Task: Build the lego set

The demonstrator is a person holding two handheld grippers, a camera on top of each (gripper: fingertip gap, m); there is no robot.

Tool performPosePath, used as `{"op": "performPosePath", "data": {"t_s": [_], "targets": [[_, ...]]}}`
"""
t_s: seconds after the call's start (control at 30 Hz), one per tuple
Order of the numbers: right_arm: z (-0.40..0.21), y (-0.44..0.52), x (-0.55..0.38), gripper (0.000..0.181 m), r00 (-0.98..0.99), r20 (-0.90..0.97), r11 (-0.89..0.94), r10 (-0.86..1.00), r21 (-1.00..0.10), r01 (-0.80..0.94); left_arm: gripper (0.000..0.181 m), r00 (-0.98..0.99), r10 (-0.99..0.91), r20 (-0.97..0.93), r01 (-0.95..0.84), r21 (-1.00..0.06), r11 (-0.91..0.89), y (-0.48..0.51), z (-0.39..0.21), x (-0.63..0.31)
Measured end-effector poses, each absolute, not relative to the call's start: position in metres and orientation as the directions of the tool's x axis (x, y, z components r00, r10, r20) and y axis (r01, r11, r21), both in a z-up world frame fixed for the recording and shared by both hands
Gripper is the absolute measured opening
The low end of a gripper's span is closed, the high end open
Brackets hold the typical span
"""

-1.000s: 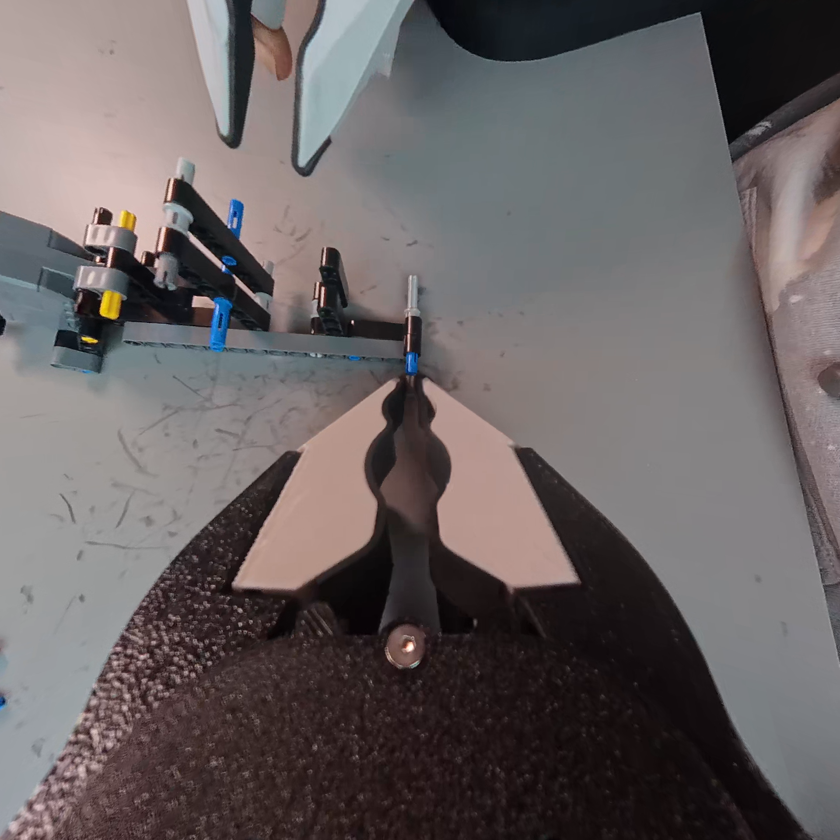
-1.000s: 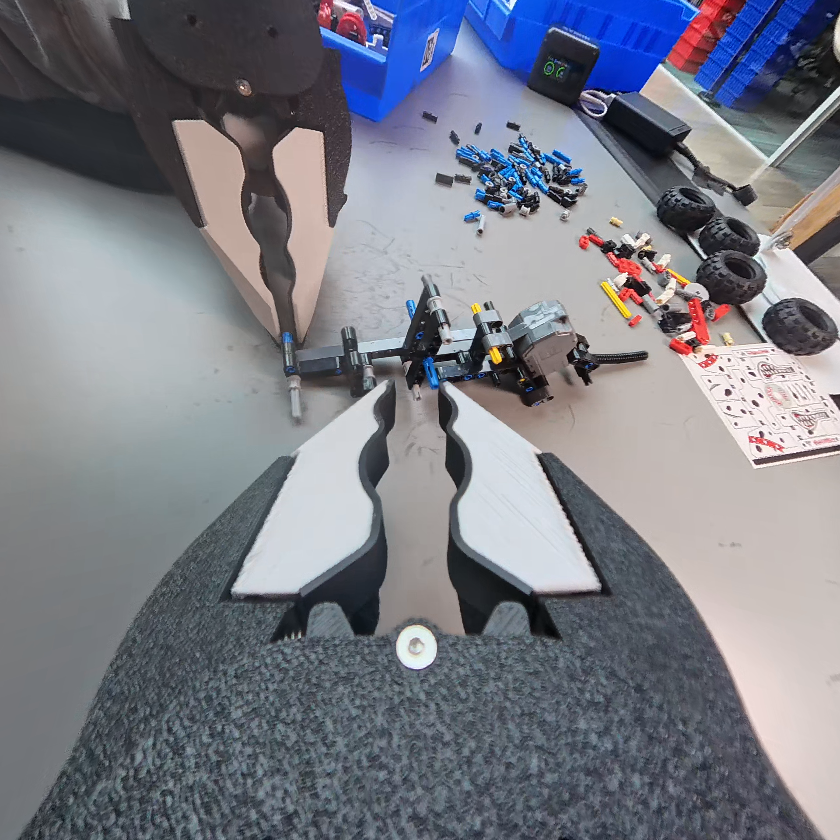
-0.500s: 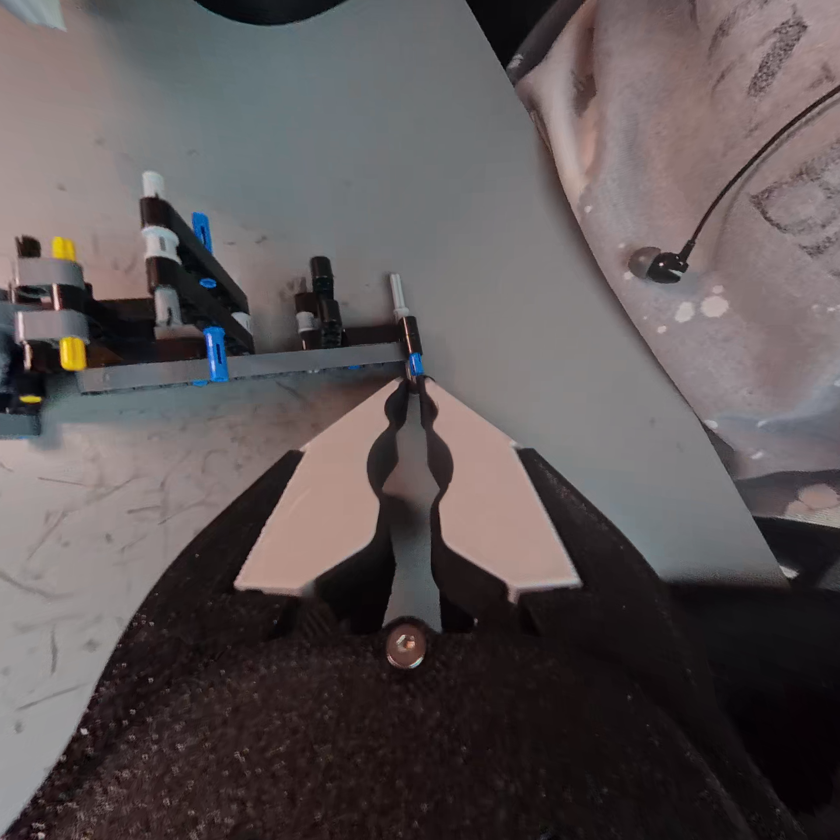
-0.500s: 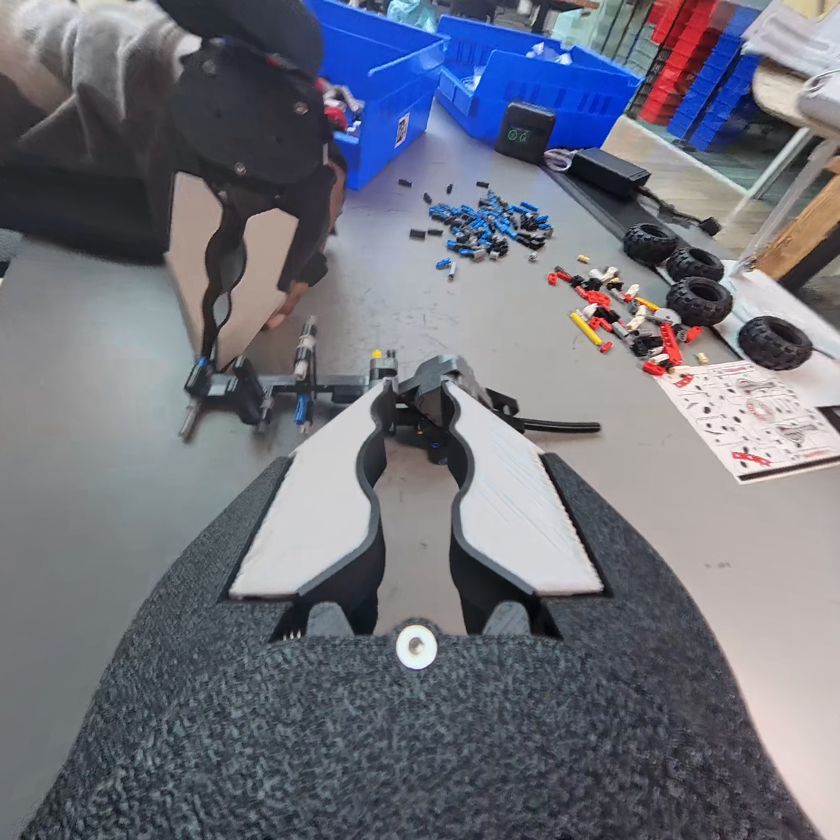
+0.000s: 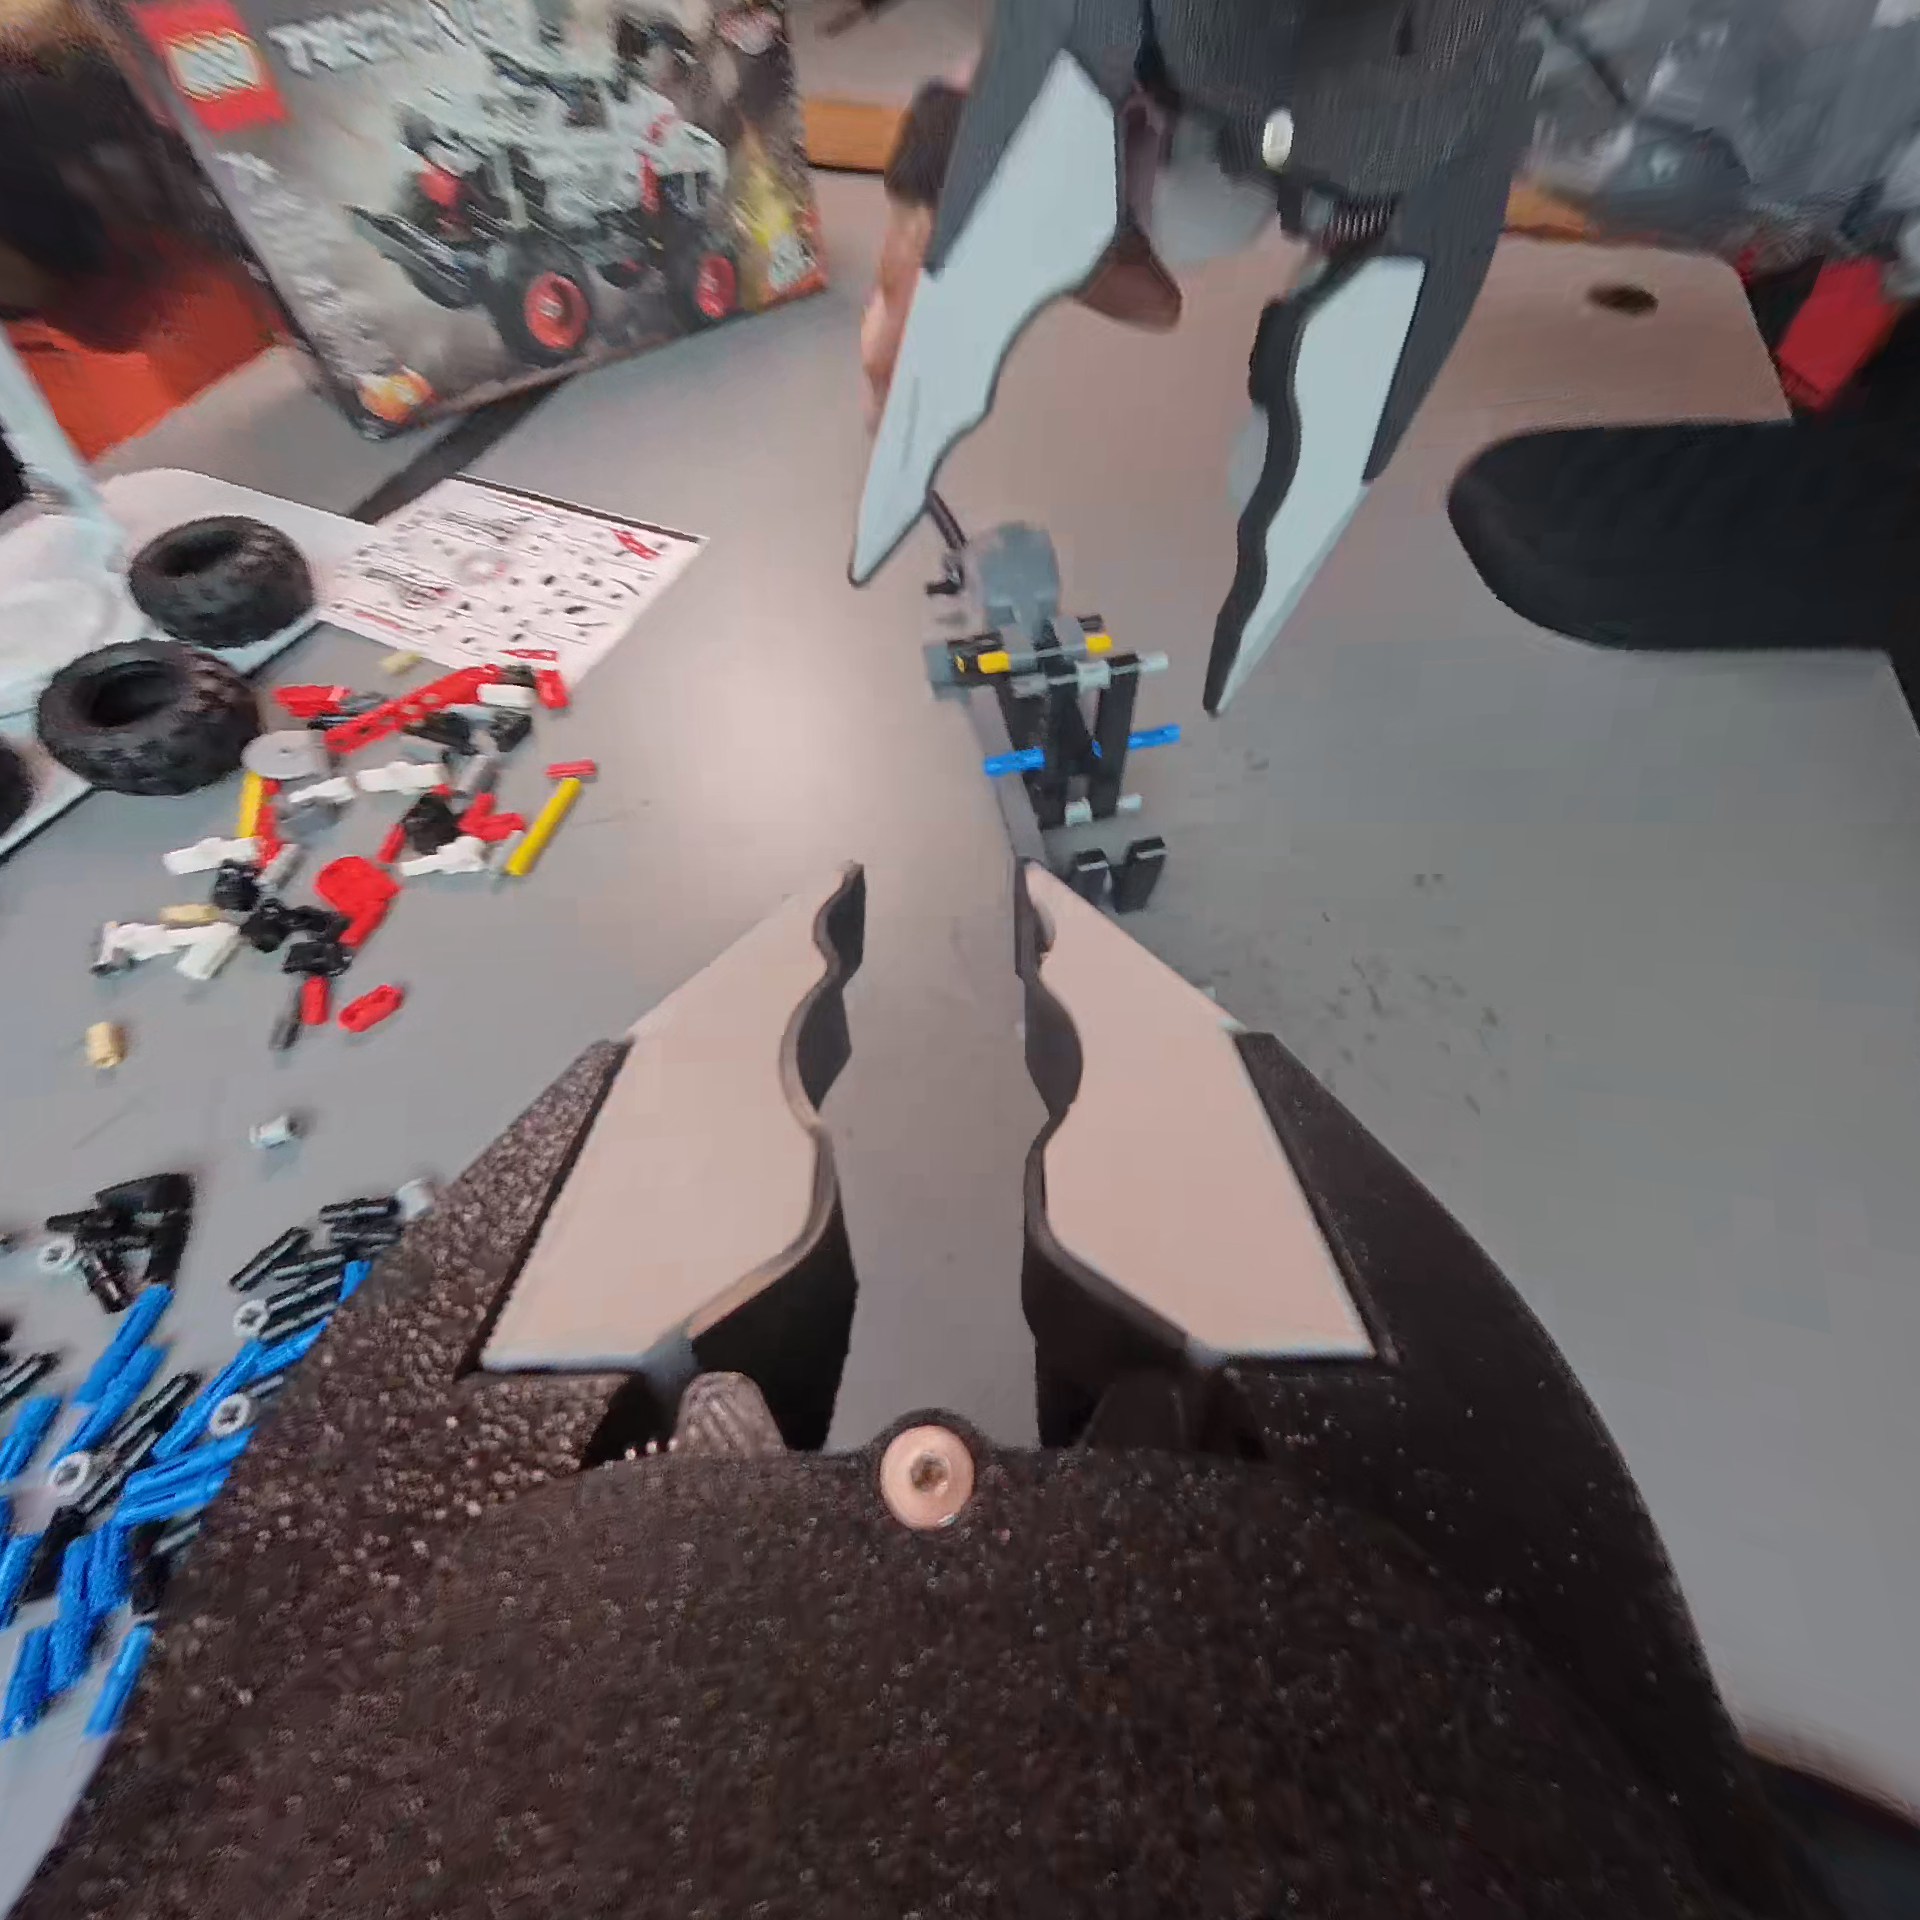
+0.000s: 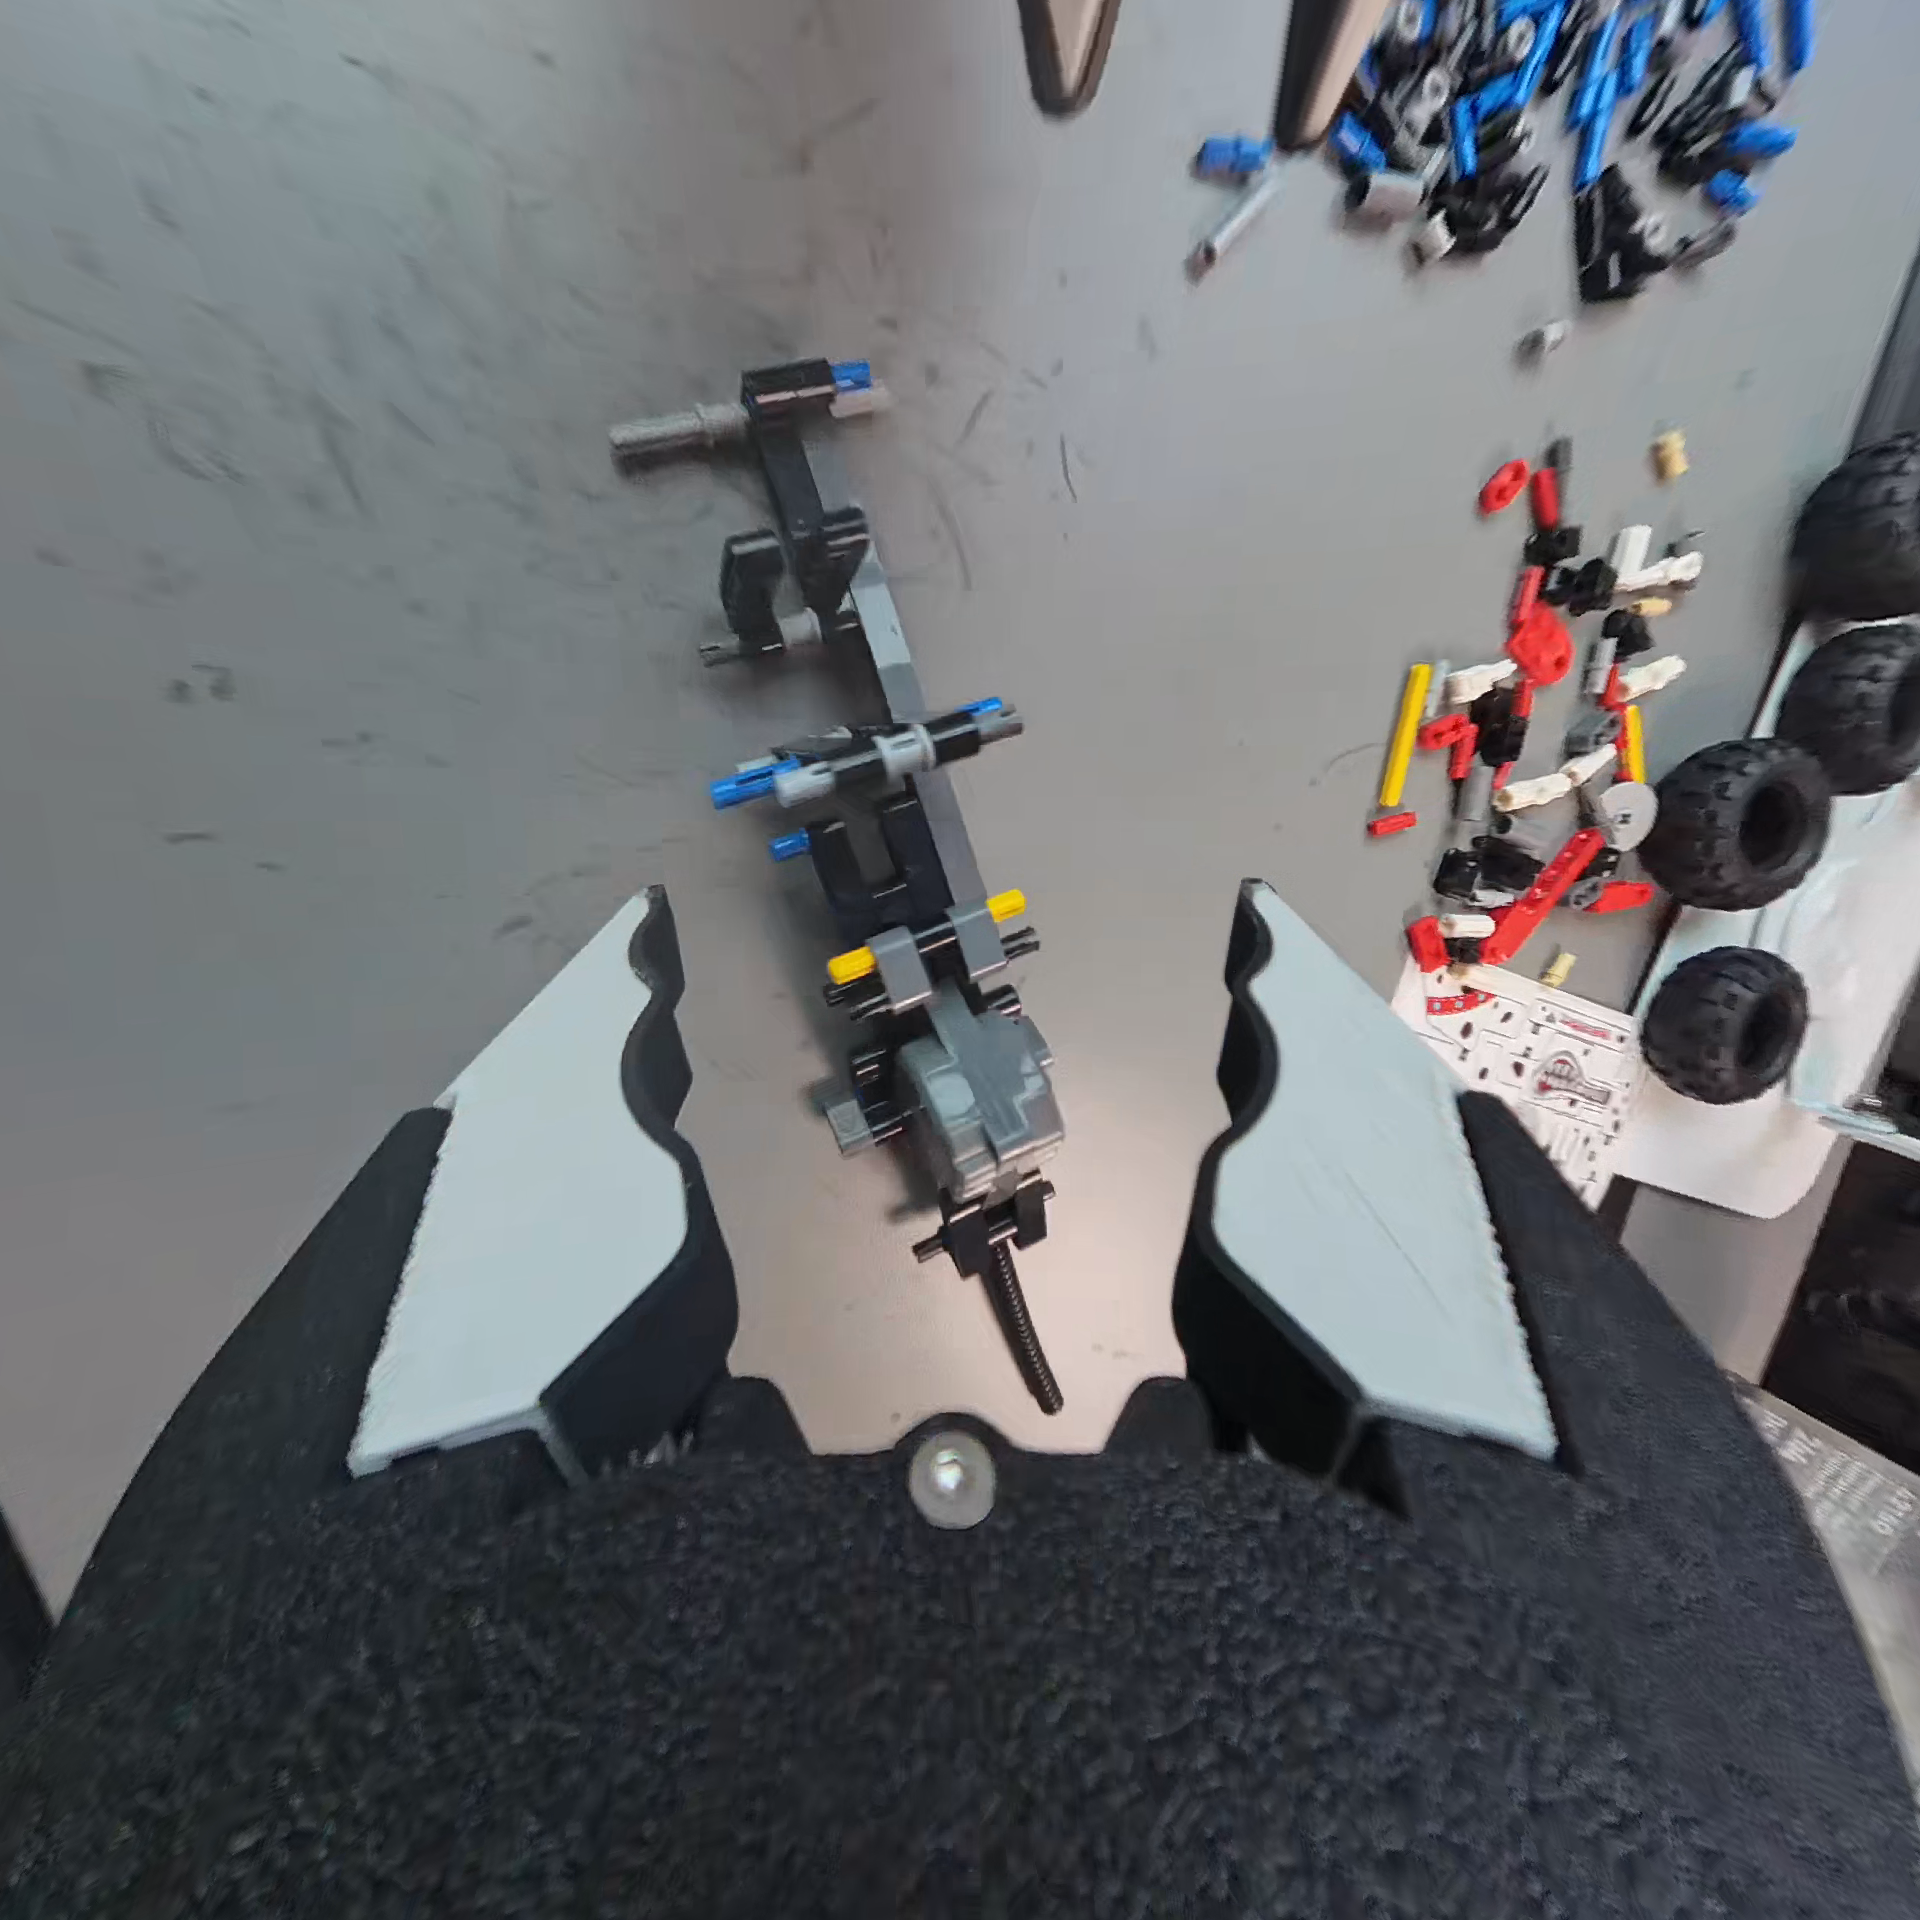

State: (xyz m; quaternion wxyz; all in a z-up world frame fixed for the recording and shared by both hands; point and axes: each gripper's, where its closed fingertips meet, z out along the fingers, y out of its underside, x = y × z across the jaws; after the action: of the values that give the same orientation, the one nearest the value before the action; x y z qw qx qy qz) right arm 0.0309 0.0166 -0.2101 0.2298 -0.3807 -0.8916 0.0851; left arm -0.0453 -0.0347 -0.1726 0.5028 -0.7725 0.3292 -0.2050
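The partly built lego chassis (image 5: pixel 1049 717) is a long grey beam with black links, blue and yellow pins and a grey block at one end. It lies flat on the grey table. My left gripper (image 5: pixel 938 883) is open and empty, its tips just short of the chassis's near end. My right gripper (image 6: pixel 951 894) is open wide and empty, its fingers on either side of the chassis's (image 6: pixel 894 831) grey-block end, above it. The right gripper (image 5: pixel 1039 639) also shows in the left wrist view, over the far end. The left gripper's fingertips (image 6: pixel 1060 62) show at the top of the right wrist view.
A pile of blue and black pins (image 5: pixel 125 1455) lies left of my left gripper. Red, white and yellow loose parts (image 5: pixel 364 810), black tyres (image 5: pixel 218 582), a sticker sheet (image 5: pixel 509 582) and the set's box (image 5: pixel 499 208) lie beyond. The same parts (image 6: pixel 1538 727) and tyres (image 6: pixel 1735 821) sit right of the chassis. The tips of one gripper are about 11 cm away from the tips of the other.
My left gripper let go of the blue pin at the chassis's end, opened and swung round to face along it. My right gripper opened wider and moved over the grey-block end.
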Motion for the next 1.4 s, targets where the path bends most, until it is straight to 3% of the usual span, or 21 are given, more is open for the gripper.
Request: {"op": "performPosePath", "data": {"t_s": [0.03, 0.13, 0.2, 0.33, 0.43, 0.5, 0.57, 0.67, 0.77, 0.83, 0.9, 1.1, 1.4], "targets": [[-0.219, 0.021, 0.029, 0.101, -0.613, 0.307, 0.685, 0.728, -0.305, 0.661, 0.035, 0.730, -0.684, 0.003, -0.246, -0.932, -0.267, -0.032, -0.166, -0.048], [-0.244, 0.027, 0.035, 0.062, -0.629, 0.193, 0.658, 0.753, -0.236, 0.715, 0.044, 0.788, -0.614, 0.044, -0.115, -0.969, -0.217, -0.027, -0.152, -0.055], [-0.245, 0.024, 0.034, 0.043, -0.567, 0.142, 0.583, 0.811, -0.272, 0.766, 0.050, 0.813, -0.580, 0.053, -0.072, -0.979, -0.190, -0.025, -0.145, -0.061], [-0.245, 0.029, 0.048, 0.043, -0.443, 0.140, 0.464, 0.886, -0.243, 0.852, 0.051, 0.827, -0.553, 0.105, 0.000, -0.982, -0.187, -0.022, -0.142, -0.067], [-0.245, 0.033, 0.047, 0.044, -0.349, 0.165, 0.383, 0.922, -0.282, 0.880, 0.051, 0.825, -0.555, 0.107, -0.007, -0.980, -0.198, -0.022, -0.147, -0.065], [-0.242, 0.027, 0.056, 0.075, -0.379, 0.130, 0.401, 0.916, -0.282, 0.872, 0.051, 0.832, -0.550, 0.077, -0.034, -0.982, -0.188, -0.022, -0.148, -0.063], [-0.214, 0.018, 0.061, 0.087, -0.449, 0.104, 0.454, 0.888, -0.357, 0.816, 0.052, 0.844, -0.534, 0.054, -0.052, -0.982, -0.181, -0.022, -0.147, -0.063], [-0.132, 0.032, 0.022, 0.066, -0.370, 0.189, 0.399, 0.910, -0.642, 0.655, 0.054, 0.877, -0.481, 0.022, -0.062, -0.985, -0.160, -0.021, -0.140, -0.069], [-0.041, 0.119, -0.032, 0.044, 0.041, 0.410, 0.355, 0.911, -0.832, 0.426, 0.049, 0.924, -0.377, -0.055, -0.102, -0.989, -0.104, -0.017, -0.132, -0.082], [0.001, 0.171, -0.054, 0.023, 0.256, 0.389, 0.323, 0.885, -0.909, 0.264, 0.046, 0.949, -0.303, -0.082, -0.115, -0.989, -0.094, -0.014, -0.131, -0.093], [0.025, 0.216, -0.071, 0.000, 0.398, 0.347, 0.313, 0.849, -0.938, 0.149, 0.045, 0.962, -0.256, -0.096, -0.122, -0.988, -0.090, -0.012, -0.133, -0.102], [0.030, 0.310, -0.116, 0.000, 0.592, 0.266, 0.262, 0.761, -0.960, 0.095, 0.039, 0.977, -0.201, -0.073, -0.094, -0.990, -0.100, -0.009, -0.139, -0.119], [0.020, 0.343, -0.141, 0.000, 0.613, 0.267, 0.224, 0.744, -0.963, 0.148, 0.034, 0.975, -0.221, -0.034, -0.043, -0.998, -0.036, -0.006, -0.133, -0.119]]}}
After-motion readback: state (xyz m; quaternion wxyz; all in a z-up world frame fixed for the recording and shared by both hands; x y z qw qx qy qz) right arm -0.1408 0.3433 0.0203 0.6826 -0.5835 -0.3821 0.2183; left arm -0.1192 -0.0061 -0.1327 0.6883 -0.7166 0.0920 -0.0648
